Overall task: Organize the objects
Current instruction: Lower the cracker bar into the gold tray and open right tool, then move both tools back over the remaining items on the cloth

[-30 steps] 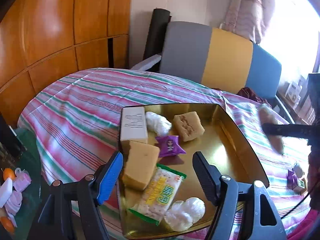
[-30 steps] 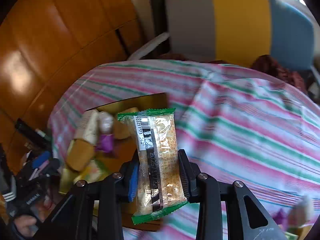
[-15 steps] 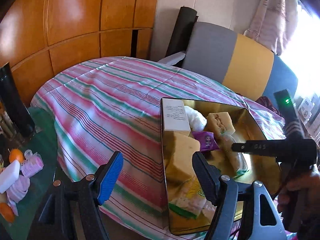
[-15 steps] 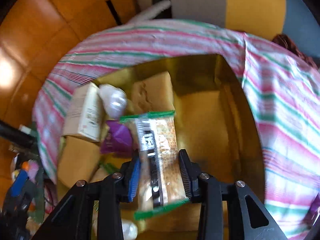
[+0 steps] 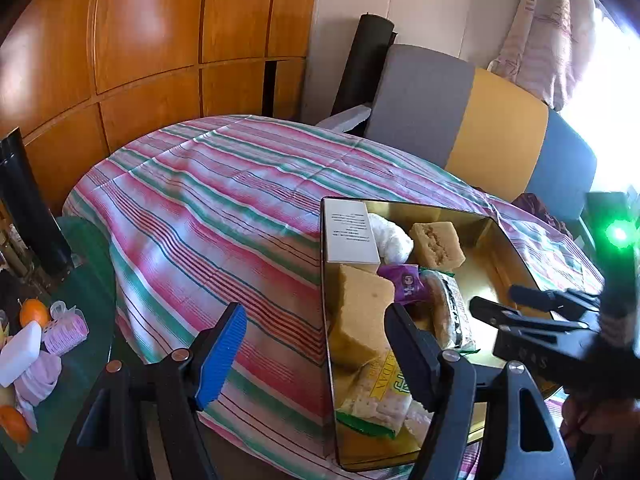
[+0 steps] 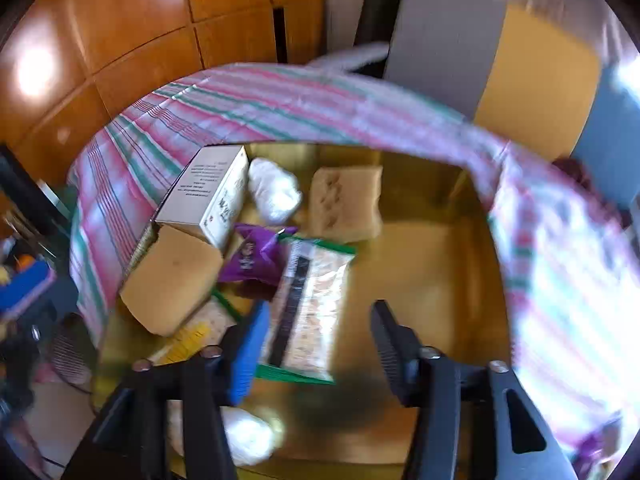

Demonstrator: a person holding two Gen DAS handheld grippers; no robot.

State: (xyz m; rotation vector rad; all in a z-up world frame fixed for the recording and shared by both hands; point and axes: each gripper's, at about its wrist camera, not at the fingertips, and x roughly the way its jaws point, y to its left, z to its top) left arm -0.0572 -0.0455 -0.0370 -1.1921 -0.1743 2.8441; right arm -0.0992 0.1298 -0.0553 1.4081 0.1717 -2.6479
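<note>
A gold tray (image 5: 516, 256) (image 6: 432, 272) on the striped tablecloth holds a white box (image 5: 350, 232) (image 6: 204, 196), two sponges (image 5: 364, 316) (image 6: 172, 280), a purple packet (image 5: 406, 284) (image 6: 256, 260), white wads and cracker packs. The green-edged snack pack (image 6: 308, 312) (image 5: 452, 312) lies flat in the tray. My right gripper (image 6: 316, 340) is open just above it, holding nothing; it also shows in the left wrist view (image 5: 520, 304). My left gripper (image 5: 316, 348) is open and empty at the tray's left edge.
A grey, yellow and blue chair back (image 5: 460, 116) stands behind the table. Wooden panels (image 5: 140, 40) line the left wall. A low green table (image 5: 48, 360) at left carries oranges and small pink items. A black cylinder (image 5: 24, 204) stands at far left.
My right gripper carried the snack pack over the tray, lowered it and opened, leaving the pack in the tray. My left gripper shifted left.
</note>
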